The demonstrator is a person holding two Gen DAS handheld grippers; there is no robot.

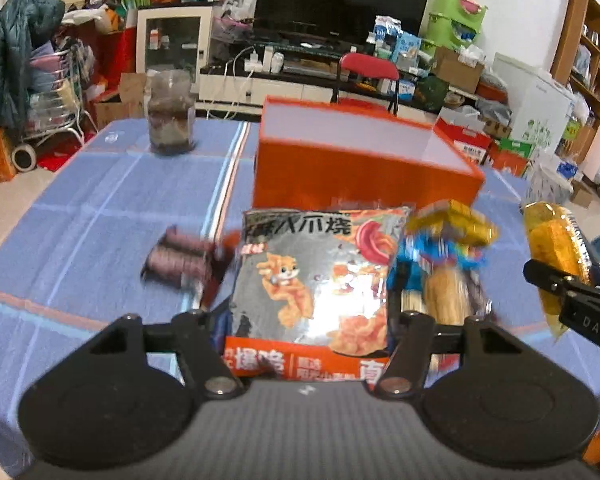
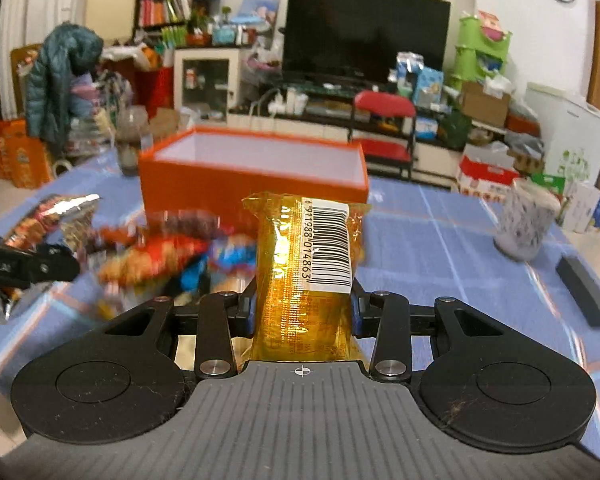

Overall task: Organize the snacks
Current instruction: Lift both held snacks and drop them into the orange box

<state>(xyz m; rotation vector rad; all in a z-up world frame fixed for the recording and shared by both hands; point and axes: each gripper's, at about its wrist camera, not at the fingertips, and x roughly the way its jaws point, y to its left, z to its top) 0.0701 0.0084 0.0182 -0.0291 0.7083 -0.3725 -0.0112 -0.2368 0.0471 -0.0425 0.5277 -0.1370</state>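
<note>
In the left wrist view my left gripper is shut on a grey and orange snack bag with a cartoon on it, held upright above the blue tablecloth. Behind it stands an open orange box with a white inside. In the right wrist view my right gripper is shut on a yellow packet with a barcode label, in front of the same orange box. Loose snacks lie blurred between the two grippers. The left gripper shows at that view's left edge.
A glass jar stands at the table's far left, and a dark red snack lies to the left of my bag. A patterned cup and a black bar sit on the right. A red chair stands beyond the table.
</note>
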